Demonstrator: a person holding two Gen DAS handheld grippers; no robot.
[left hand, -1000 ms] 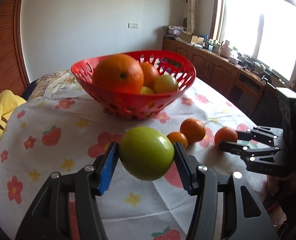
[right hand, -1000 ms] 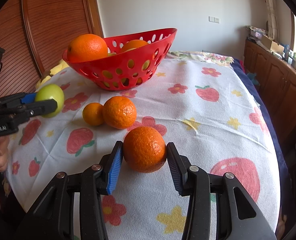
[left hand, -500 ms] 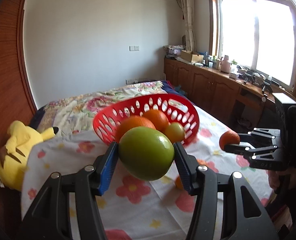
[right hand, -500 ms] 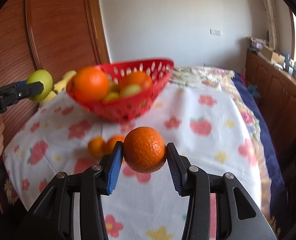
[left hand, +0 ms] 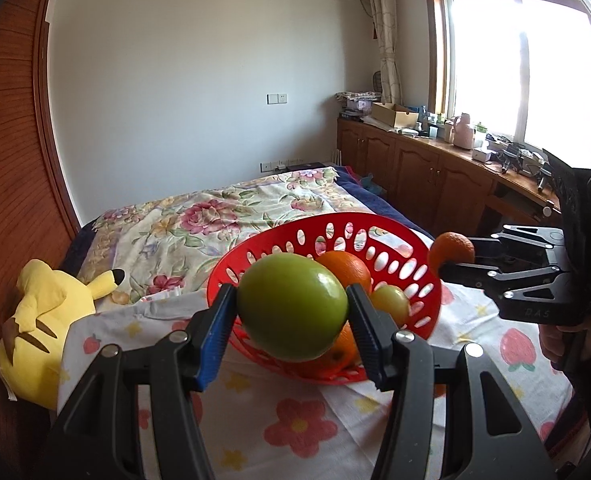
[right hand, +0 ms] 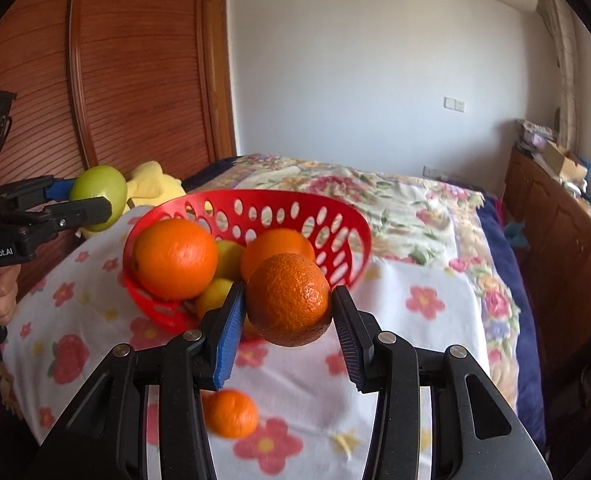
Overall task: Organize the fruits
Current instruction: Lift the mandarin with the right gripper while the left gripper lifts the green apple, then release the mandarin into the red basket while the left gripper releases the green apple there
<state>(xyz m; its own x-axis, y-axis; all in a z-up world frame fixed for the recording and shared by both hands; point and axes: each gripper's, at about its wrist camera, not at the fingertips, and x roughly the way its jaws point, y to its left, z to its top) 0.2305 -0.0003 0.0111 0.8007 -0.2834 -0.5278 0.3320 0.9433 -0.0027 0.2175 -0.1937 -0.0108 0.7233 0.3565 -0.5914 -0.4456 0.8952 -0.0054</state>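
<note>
Fruits now lifted off bed toward red basket (right hand: 255, 210): our left gripper (left hand: 291, 312) clamps green apple (left hand: 291, 306), right gripper (right hand: 287, 304) clamps orange (right hand: 289, 298); drop-in comes next.

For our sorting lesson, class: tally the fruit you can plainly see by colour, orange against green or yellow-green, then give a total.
oranges: 4
green fruit: 3
Total: 7 (another orange may hide behind the right jaws)
</note>
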